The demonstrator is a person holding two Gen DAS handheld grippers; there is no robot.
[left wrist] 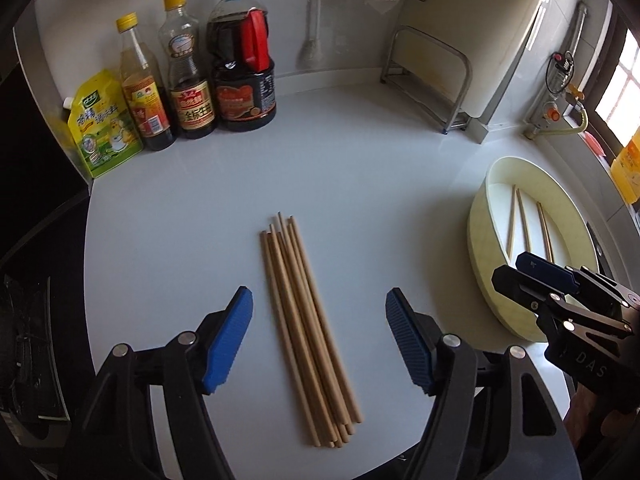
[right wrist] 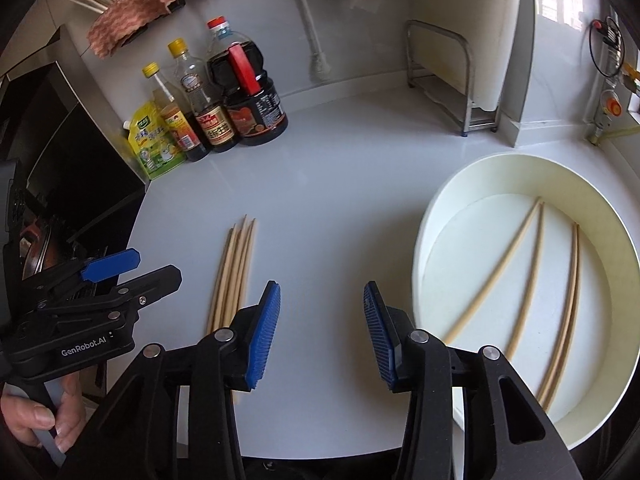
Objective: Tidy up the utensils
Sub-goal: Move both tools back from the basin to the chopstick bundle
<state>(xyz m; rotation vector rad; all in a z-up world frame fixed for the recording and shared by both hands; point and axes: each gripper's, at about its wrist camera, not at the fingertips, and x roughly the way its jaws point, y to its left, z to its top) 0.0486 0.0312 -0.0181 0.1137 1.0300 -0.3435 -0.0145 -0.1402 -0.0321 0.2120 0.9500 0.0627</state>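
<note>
A: Hovering left gripper [left wrist: 319, 344] tilts down over the chopstick bundle [left wrist: 306, 328] on the worktop [left wrist: 360, 184], jaws wide, holding nothing.

B: Right gripper [right wrist: 322, 332] too, narrower, empty; tray [right wrist: 500, 172] with chopsticks sits at 2 o'clock.

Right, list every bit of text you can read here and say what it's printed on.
"GenRobot.AI": on the left gripper body, seen from the right wrist.
"DAS": on the right gripper body, seen from the left wrist; possibly part of a longer word.
Bottle labels: Chinese print, too small and blurred to read.
Yellow pouch: large Chinese characters, too blurred to quote reliably.
</note>
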